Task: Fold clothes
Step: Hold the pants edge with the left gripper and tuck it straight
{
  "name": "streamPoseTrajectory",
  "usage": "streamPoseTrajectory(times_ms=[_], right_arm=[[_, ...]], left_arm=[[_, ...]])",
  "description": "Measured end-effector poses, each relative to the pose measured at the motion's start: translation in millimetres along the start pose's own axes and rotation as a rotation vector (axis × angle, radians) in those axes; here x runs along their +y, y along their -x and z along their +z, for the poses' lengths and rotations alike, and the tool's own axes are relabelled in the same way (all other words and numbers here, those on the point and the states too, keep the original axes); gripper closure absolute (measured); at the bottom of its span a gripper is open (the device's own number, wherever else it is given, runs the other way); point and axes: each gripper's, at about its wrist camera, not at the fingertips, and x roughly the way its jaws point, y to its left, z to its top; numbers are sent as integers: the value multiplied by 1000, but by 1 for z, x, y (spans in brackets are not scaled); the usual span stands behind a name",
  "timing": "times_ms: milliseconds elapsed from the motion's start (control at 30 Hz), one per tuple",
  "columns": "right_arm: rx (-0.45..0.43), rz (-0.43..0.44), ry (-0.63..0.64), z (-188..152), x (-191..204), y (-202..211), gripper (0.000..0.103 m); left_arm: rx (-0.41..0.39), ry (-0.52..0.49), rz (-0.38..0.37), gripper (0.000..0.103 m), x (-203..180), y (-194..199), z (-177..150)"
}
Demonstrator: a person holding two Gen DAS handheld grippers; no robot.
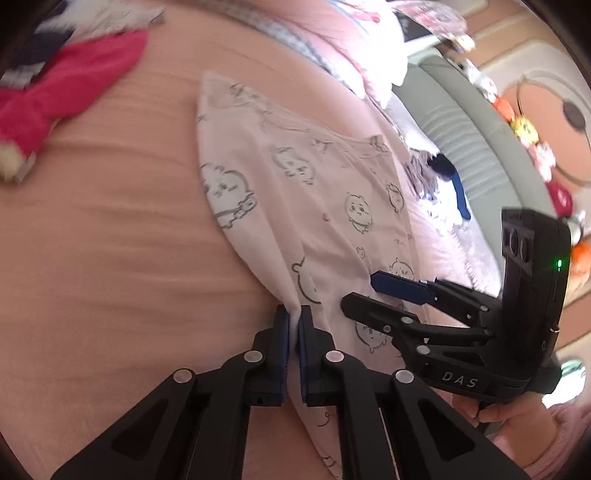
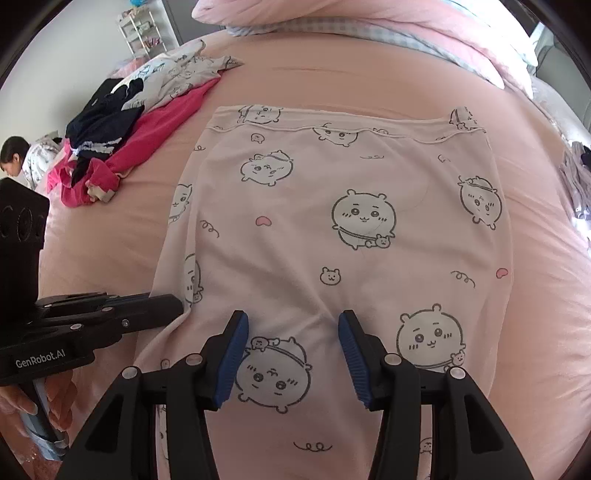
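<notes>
Pale pink pants (image 2: pixel 332 229) with little round cartoon animals, spread flat on a pink bed sheet (image 2: pixel 155 206). Waistband at the far end, legs running back toward the two tools. Lying near the middle of the bed, well apart from everything else.

Left gripper (image 1: pixel 294 325) pressed together on a fold at the pants' left edge, blue pads (image 1: pixel 283 332) squeezing a thin ridge of cloth. Also seen from the right wrist view, coming in low from the left side (image 2: pixel 162 308), tip touching the cloth edge.

Right gripper (image 2: pixel 293 332) spread about halfway, hanging just over the pants, cloth showing between the fingers. Blue fingers (image 2: pixel 233 354) not pinching anything. Hard to tell if the tips touch the cloth. Same tool seen from the left wrist view (image 1: pixel 364 291), just beside the left one.

Farther off, up and to the left, a messy pile: hot pink garment (image 2: pixel 147 147), dark clothes (image 2: pixel 103 110), printed white clothes (image 2: pixel 177 74). Pink pillow (image 2: pixel 406 22) at the head of the bed. White shelf (image 2: pixel 142 29) by the wall. A person (image 2: pixel 14 158) at the far left edge.
</notes>
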Motion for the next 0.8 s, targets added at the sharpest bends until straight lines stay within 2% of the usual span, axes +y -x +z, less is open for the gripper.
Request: streamPoseTrajectory(times_ms=[100,233,367,500,600,700,800], right_arm=[[7,-22,13,-2,-1,0,46],[11,-14,4,-4,-7,1,45],[18,-36,25,-6,-7,2,44],[16,-21,-1,-9,-10,11,44],[15,70,-16,-20,-8,25,44],[20,137,16,-31,9,39,44],[4,193,105,-41,38,58,44]], left_arm=[[1,12,42,100,6,8,2],[22,28,81,100,15,11,-2],[9,17,199,103,26,27,-4],[-30,38,149,103,35,46,-4],[-42,29,94,103,26,46,-6],[11,-22,140,103,16,33,-9],[46,8,133,103,19,26,-11]])
